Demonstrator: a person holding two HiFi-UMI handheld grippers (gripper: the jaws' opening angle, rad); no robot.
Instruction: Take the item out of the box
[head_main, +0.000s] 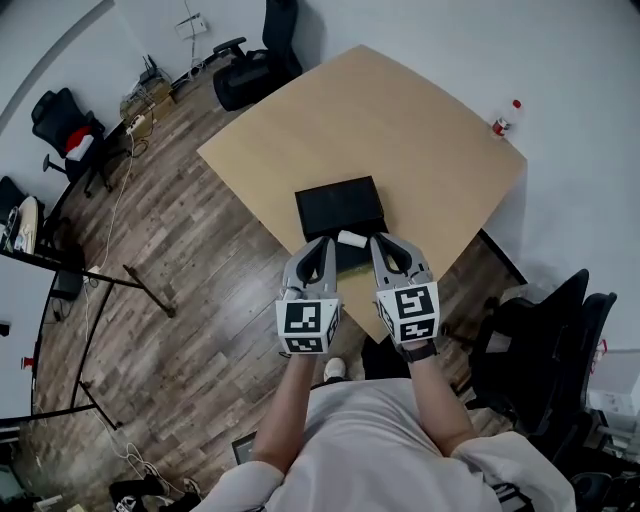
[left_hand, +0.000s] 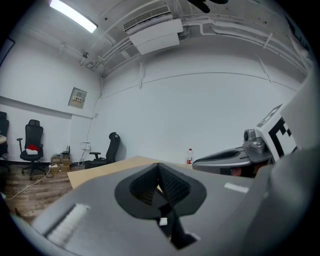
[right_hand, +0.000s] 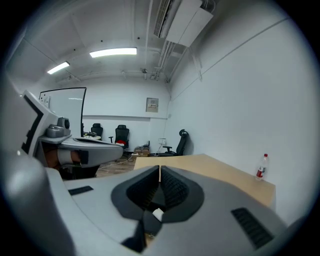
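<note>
The left tongs and right tongs are both clenched on nothing, side by side at centre frame. Their tips are at the near edge of the black box. A small white item lies between them, ungrasped. Removal looks not yet begun.

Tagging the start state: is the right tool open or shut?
Shut. In the right gripper view the right tool has its jaws meeting along one line, with no gap and nothing held between them.
</note>
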